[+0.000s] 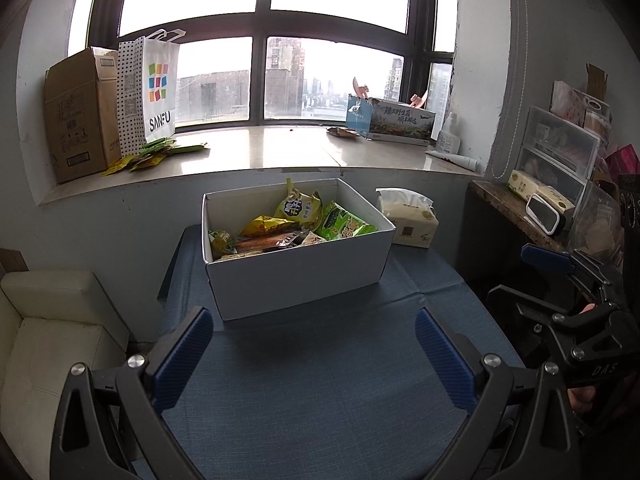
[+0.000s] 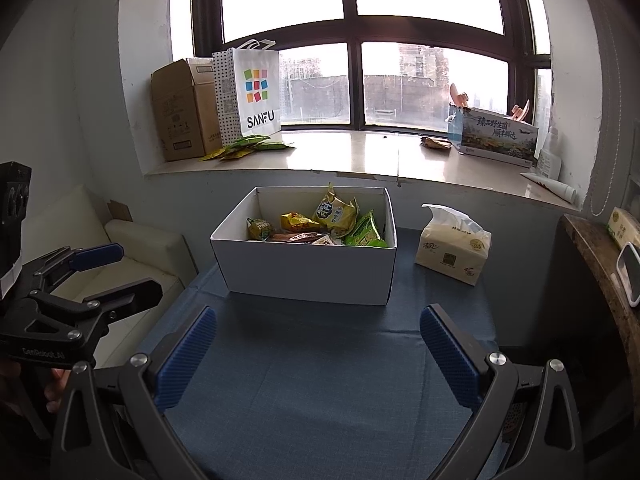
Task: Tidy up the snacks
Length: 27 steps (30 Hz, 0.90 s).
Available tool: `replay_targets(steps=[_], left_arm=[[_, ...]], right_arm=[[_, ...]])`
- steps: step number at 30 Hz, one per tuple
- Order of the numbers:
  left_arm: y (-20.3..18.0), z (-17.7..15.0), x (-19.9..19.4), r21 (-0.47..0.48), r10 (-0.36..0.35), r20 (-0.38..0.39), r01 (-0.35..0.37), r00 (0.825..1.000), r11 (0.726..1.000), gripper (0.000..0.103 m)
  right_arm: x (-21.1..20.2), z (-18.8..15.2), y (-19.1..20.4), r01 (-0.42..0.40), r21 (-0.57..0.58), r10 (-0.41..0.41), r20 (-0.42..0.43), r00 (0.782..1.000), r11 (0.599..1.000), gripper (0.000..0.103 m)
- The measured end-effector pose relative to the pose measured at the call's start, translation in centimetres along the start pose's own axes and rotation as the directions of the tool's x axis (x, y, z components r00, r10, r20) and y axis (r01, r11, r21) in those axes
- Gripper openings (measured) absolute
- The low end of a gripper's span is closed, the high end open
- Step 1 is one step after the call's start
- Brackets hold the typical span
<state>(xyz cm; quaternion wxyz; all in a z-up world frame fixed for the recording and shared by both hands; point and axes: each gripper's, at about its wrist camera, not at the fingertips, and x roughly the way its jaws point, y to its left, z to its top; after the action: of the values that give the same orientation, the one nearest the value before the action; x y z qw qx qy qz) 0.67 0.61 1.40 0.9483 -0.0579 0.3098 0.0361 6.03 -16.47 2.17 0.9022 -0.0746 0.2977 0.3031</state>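
A white cardboard box [image 1: 296,276] [image 2: 308,276] stands on the blue-clothed table [image 1: 320,380] [image 2: 320,380]. It holds several snack packets [image 1: 296,224] [image 2: 320,224], yellow, green and brown. My left gripper [image 1: 314,340] is open and empty, held above the cloth in front of the box. My right gripper [image 2: 318,340] is open and empty too, also in front of the box. The right gripper [image 1: 536,276] shows at the right edge of the left wrist view, and the left gripper [image 2: 120,268] at the left edge of the right wrist view.
A tissue pack [image 1: 408,220] [image 2: 454,244] lies right of the box. The windowsill [image 1: 280,152] carries a brown carton [image 1: 80,116], a SANFU bag [image 1: 158,88], loose green and yellow packets [image 1: 152,154] and a printed box [image 1: 394,120]. A white sofa [image 1: 52,340] stands left, shelves [image 1: 560,152] right.
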Motion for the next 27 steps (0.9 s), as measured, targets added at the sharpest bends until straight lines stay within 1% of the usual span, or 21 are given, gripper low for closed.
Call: replay_targets(steps=[27], left_arm=[[-0.03, -0.10, 0.04, 0.007, 0.009, -0.005, -0.009, 1.000, 1.000, 0.103]], right_arm=[[0.07, -0.05, 0.06, -0.002, -0.004, 0.002, -0.001, 1.000, 1.000, 0.103]])
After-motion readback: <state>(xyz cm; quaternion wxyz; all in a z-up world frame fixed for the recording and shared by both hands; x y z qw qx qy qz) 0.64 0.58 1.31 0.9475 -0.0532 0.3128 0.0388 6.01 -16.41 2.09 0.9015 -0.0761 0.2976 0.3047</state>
